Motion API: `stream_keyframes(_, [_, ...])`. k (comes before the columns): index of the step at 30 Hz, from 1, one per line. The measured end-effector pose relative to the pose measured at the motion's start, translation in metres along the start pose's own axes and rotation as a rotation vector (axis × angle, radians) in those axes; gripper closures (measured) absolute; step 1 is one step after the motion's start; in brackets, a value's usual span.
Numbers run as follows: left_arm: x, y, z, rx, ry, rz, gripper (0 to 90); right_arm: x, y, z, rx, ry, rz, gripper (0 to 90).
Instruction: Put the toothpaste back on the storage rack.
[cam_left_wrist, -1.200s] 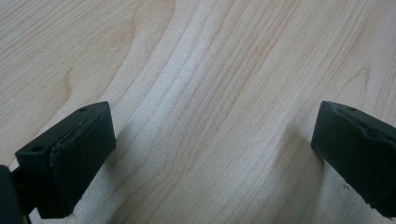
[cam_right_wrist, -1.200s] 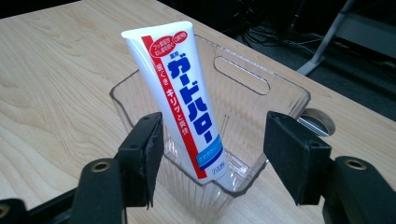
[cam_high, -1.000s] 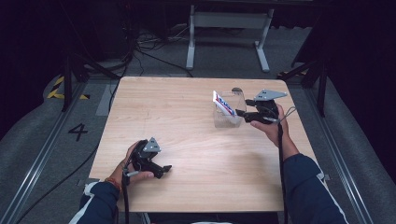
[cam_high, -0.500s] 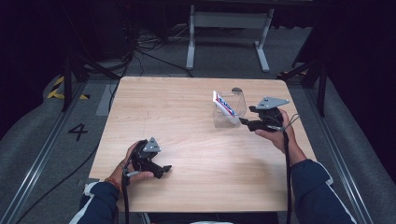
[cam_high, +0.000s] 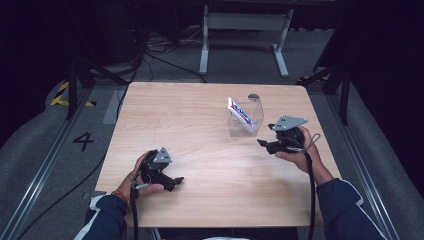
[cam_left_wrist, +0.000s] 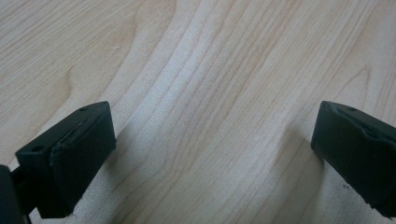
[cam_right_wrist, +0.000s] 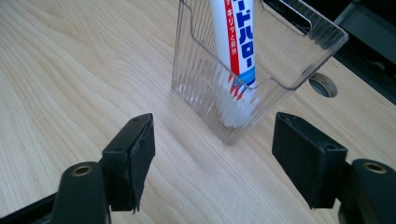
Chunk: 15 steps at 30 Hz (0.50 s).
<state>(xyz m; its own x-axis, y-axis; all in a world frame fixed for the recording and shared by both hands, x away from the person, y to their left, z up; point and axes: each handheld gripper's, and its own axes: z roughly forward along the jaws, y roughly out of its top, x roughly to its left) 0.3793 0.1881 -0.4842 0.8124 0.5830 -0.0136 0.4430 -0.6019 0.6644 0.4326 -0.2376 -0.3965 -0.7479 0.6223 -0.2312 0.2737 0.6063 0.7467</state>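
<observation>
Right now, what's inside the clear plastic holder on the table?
A white toothpaste tube stands cap down in the clear plastic holder, leaning on one wall. Ribbed plastic blurs its cap end.

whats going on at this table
A person sits at a wooden table with a gripper in each hand. A white toothpaste tube stands cap down, leaning, in a clear plastic holder. The right gripper sits just beside the holder, not touching it; its fingers have just been opening and nothing is between them. The left gripper rests open at the near left of the table, over bare wood.
</observation>
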Motion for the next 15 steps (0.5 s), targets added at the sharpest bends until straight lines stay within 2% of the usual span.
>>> stream_keyframes(7, [0.0,0.0,0.0,0.0,0.0,0.0,0.2,0.01,-0.018,-0.013,0.017,-0.014,-0.007,27.2])
stream_keyframes(12, [0.0,0.0,0.0,0.001,0.0,0.001,0.2,0.01,-0.03,-0.022,0.02,-0.04,-0.004,23.7])
stream_keyframes(15, [0.0,0.0,0.0,0.0,0.001,-0.002,0.2,0.011,-0.038,-0.026,0.029,-0.036,0.004,23.6])
